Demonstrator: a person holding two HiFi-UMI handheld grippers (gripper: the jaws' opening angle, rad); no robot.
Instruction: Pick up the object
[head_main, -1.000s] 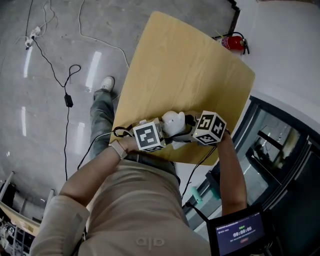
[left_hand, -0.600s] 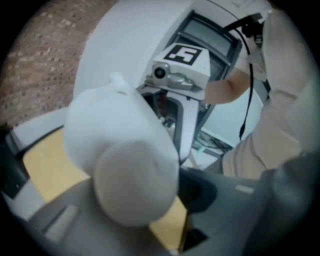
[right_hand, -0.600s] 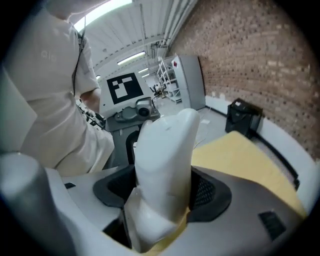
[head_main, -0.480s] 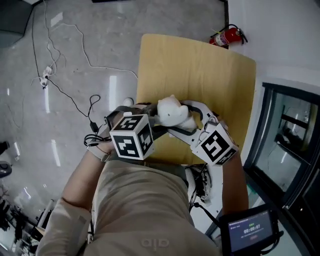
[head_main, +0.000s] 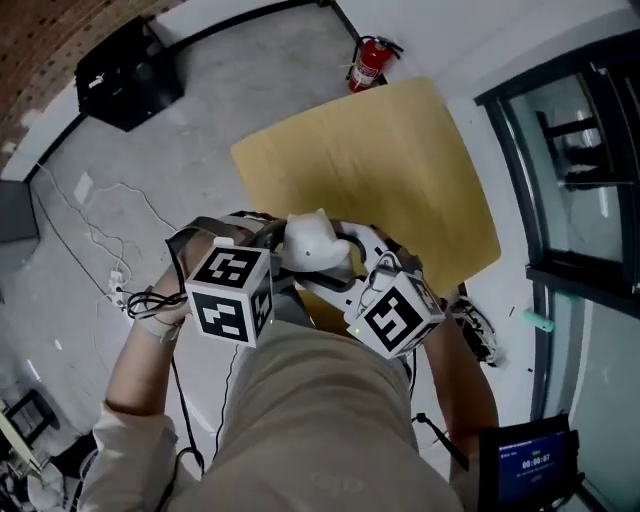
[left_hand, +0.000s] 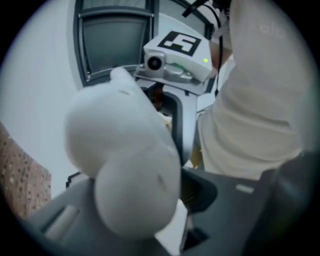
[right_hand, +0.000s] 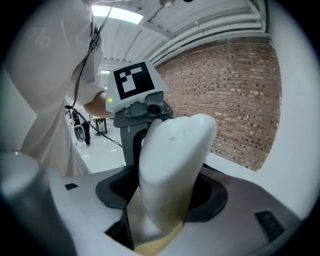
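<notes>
1. Yellow table (head_main: 400, 150) lies below; the white object (head_main: 312, 240) hangs clear of it.
2. Left gripper (head_main: 268, 238) pinches one side.
3. Right gripper (head_main: 350, 262), its jaws just closing further, pinches the other, likely to steady a bulky load.

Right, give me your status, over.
Left gripper, right gripper both shut on white tooth-shaped object; right jaws just closed further on it. Object lifted off yellow wooden table. Nothing in the way.
</notes>
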